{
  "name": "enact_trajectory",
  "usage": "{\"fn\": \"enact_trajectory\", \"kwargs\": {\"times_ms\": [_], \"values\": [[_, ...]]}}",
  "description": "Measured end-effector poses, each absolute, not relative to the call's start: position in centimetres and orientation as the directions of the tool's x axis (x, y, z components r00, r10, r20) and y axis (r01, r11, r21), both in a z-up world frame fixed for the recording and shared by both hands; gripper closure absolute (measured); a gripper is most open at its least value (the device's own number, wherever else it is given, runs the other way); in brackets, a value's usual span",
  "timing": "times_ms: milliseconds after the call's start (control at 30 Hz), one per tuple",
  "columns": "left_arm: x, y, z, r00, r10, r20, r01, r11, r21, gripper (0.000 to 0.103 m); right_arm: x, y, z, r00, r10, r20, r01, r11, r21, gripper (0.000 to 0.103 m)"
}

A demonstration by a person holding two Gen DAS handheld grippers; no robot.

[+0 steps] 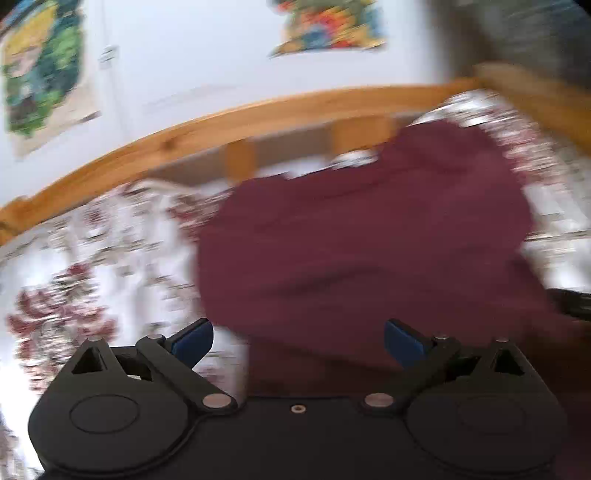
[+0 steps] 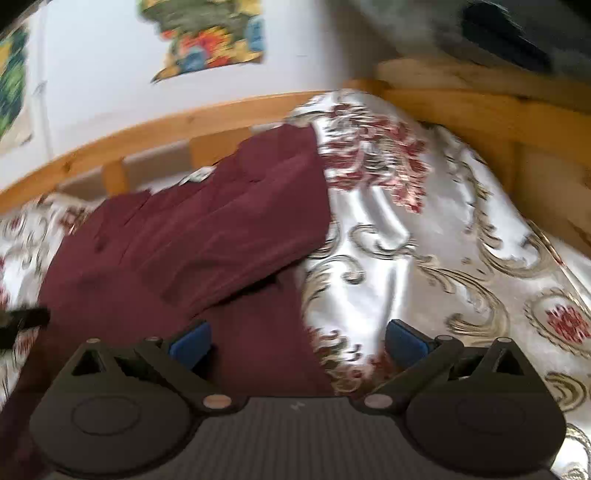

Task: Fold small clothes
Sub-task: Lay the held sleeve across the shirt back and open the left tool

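Both views motion-blurred. A dark maroon cloth garment point(image 1: 362, 236) lies spread on a bed covered by a glossy white satin bedspread with red floral and gold scroll pattern point(image 2: 406, 258). In the right wrist view one part of the garment point(image 2: 207, 236) is laid over the rest as a diagonal fold; its far end reaches almost to the bed's rail.

Room: a light pine wooden bed frame with slatted rail point(image 1: 229, 118) runs along the far side of the bed and turns a corner at the right. Behind it, a white wall point(image 1: 192, 51) carries two colourful mosaic-like pictures point(image 1: 332, 26).

Left gripper point(image 1: 298, 341): jaws apart, blue pads point(image 1: 194, 339) clear of cloth, hovering over the garment's near-left edge. Right gripper point(image 2: 298, 341): jaws apart, holding nothing, above the garment's near-right edge where it meets the bedspread.
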State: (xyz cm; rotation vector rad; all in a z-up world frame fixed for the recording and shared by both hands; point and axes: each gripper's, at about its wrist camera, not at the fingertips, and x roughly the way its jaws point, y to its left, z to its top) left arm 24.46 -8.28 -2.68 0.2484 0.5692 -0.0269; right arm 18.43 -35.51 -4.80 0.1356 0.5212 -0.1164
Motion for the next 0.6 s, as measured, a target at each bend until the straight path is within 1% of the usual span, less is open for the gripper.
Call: {"fn": "enact_trajectory", "kwargs": {"times_ms": [67,133,267,367,467,533,600], "values": [[26.5,-6.6,-3.4,0.84,0.142,-0.524,0.001,0.965,0.263,0.004,18.5,-34.6,-5.0,0.863,-0.057,-0.502,0.105,0.992,0.067,0.0],[28.4,-5.0,-3.7,0.831,0.209,-0.515,-0.073,0.96,0.272,0.004,18.4,-33.7,-5.2,0.869,-0.047,-0.493,0.073,0.997,0.033,0.0],[32.8,-2.1,-4.8,0.761,0.32,-0.565,-0.202,0.944,0.262,0.004,18.3,-31.9,-5.8,0.878,-0.041,-0.478,0.017,0.998,-0.054,0.0],[34.7,-1.6,-6.1,0.713,0.36,-0.602,-0.219,0.93,0.296,0.004,18.6,-30.4,-6.5,0.868,-0.061,-0.493,-0.013,0.989,-0.146,0.0],[35.1,-2.1,-6.9,0.726,0.37,-0.58,-0.182,0.917,0.356,0.004,19.0,-29.3,-7.6,0.848,-0.101,-0.521,-0.031,0.971,-0.238,0.0],[35.0,-2.3,-6.9,0.737,0.37,-0.565,-0.164,0.909,0.383,0.004,19.2,-29.1,-7.9,0.842,-0.102,-0.529,-0.036,0.969,-0.244,0.0],[34.6,-2.0,-6.7,0.741,0.364,-0.564,-0.166,0.913,0.372,0.004,19.1,-29.3,-8.0,0.843,-0.094,-0.529,-0.038,0.972,-0.234,0.0]]}}
